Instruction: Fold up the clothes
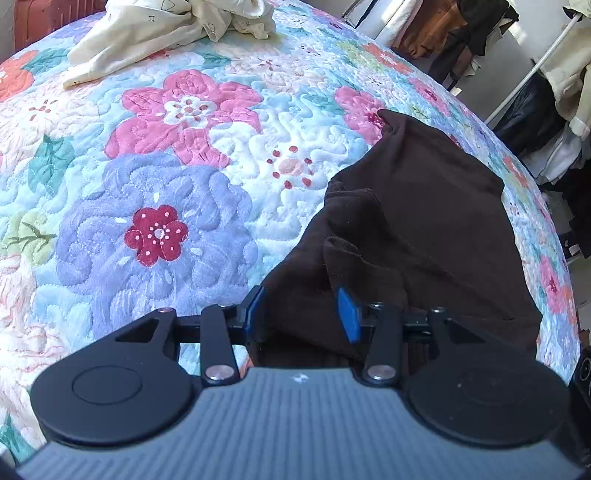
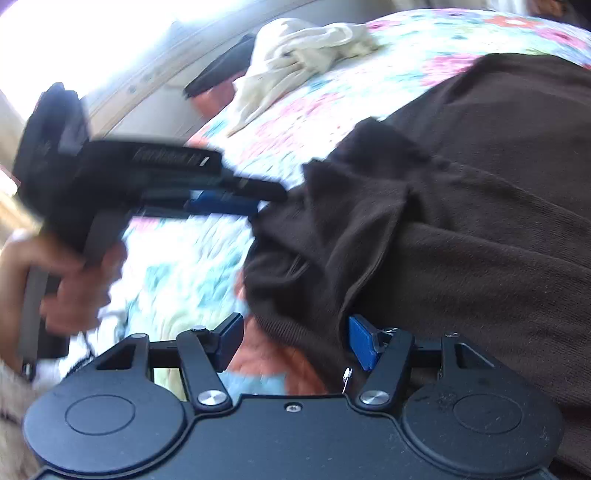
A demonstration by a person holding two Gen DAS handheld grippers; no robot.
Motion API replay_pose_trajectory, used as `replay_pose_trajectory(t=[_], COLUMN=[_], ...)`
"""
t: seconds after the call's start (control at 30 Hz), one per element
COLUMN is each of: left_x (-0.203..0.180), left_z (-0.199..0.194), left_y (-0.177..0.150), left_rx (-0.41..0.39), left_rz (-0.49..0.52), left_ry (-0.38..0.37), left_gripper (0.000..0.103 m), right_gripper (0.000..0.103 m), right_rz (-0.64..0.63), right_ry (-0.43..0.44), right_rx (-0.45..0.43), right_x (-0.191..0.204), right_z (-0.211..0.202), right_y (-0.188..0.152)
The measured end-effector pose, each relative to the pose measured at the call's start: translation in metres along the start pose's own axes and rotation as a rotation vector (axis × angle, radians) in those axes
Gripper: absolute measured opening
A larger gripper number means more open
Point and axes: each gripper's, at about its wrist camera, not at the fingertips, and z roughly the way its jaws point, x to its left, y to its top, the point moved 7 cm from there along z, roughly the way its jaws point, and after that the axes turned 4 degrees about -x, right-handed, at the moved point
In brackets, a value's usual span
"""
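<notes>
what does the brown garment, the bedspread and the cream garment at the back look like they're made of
Brown garment: a soft matte knit, likely cotton jersey or a fine sweater knit; fine ribbing and fuzz show in the right wrist view.
Bedspread: quilted cotton-like fabric, matte, with a printed floral pattern and puffy stitched swirls.
Cream garment: thin woven or light jersey cloth, matte, crumpling into sharp soft folds; the exact fibre is unclear.

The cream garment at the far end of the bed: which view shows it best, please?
The left wrist view: the cream garment is sharp, though cropped at the top. The right wrist view shows it whole but blurred.
</notes>
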Motion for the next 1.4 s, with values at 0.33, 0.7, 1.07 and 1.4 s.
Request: replay_pose_trajectory(t=[0.33, 0.7, 1.07, 1.4], left_x=[-0.005, 0.015, 0.014, -0.012], left_z=[0.001, 0.012, 0.010, 0.015], left_y=[-0.010, -0.008, 0.000, -0.007], left_rx=[0.042, 0.067, 0.054, 0.022], left_rz=[-0.057, -0.197, -0.130, 0.170], left_ry=[-0.108, -0.184, -0.179, -0.003], left_gripper=[0.043, 0.048, 0.045, 0.010], right_gripper=[0.068, 0.068, 0.067, 0.067], right_rz=[-0.161, -0.255, -0.224, -0.441], right_ry=[0.013, 0.090, -0.096, -0.443], right_rx=[-0.065, 0.033, -0.020, 0.014], right_x=[0.041, 0.066, 0.007, -0.040], right_z=[0.025, 0.032, -0.019, -0.004], right_y=[0.013, 0.002, 0.024, 0.032])
